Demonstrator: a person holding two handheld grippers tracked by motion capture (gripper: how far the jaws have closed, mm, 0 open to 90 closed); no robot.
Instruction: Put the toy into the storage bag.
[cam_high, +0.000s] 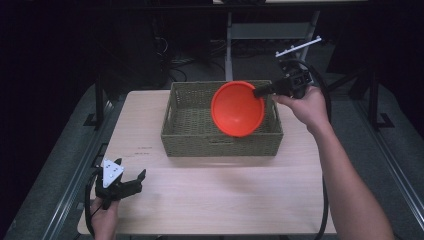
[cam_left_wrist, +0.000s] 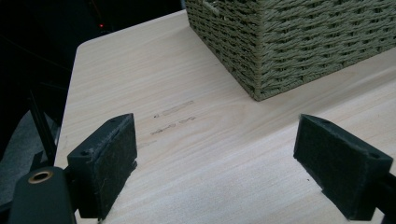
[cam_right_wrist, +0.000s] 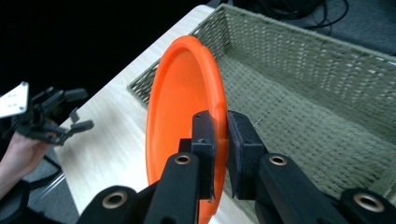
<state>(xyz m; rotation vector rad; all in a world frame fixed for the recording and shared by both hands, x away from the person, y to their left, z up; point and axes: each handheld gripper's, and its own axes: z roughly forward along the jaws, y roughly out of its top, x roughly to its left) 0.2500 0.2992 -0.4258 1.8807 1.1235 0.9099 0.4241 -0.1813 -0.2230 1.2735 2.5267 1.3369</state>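
Two grippers we see, right gripper (cam_high: 260, 91) clamped on orange bowl (cam_high: 237, 108) rim above woven basket (cam_high: 190, 140) at centre, left gripper (cam_high: 131, 179) agape, empty, lower left on table (cam_high: 225, 200).

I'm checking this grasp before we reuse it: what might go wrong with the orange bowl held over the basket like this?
1. The right gripper pinches the orange bowl only at its thin rim, with the bowl on edge, so it may pivot or slip out.
2. The bowl hangs over the woven basket, close to its front wall; a low swing might catch the wall and shove the basket.
3. The left gripper rests open at the table's near corner, too far away to steady anything.
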